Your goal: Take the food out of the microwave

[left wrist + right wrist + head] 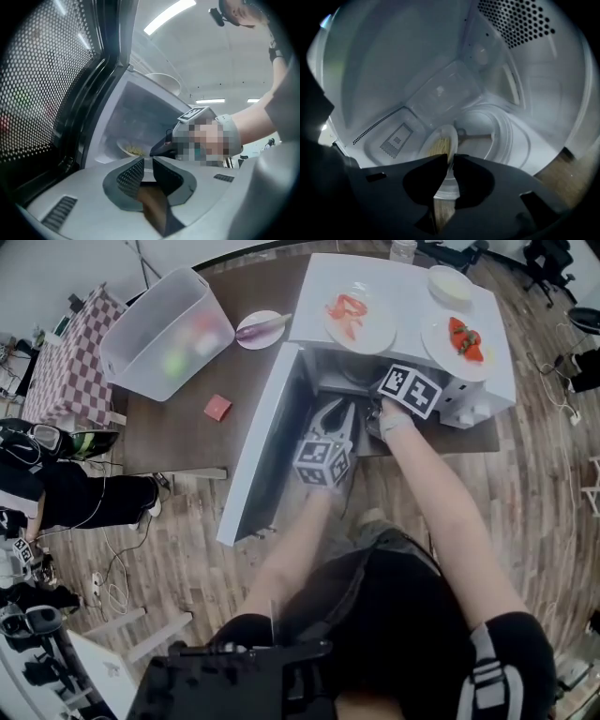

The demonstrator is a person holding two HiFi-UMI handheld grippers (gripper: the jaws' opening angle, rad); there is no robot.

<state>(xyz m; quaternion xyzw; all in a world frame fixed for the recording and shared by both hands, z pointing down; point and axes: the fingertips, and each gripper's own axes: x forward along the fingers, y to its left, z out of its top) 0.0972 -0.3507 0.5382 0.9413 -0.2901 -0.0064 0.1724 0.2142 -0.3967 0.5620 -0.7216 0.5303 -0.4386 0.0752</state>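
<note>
The left gripper (pixel 148 161) stands outside by the open door (pixel 42 93), its jaws slightly apart with nothing between them. The right gripper (pixel 451 158) reaches into the microwave (pixel 384 65), its jaws clamped on the near rim of the plate (pixel 433 140) of noodles (pixel 440 146) on the cavity floor. The plate is probably stiff, smooth, breakable and fairly light. Grip the rim firmly and keep it level.

Nothing to read here: no word, brand or number shows on any surface. The only printed marks are black-and-white square patterns on the nearer marker cube (pixel 323 463) and on the farther marker cube (pixel 411 388), and those spell out nothing legible.
</note>
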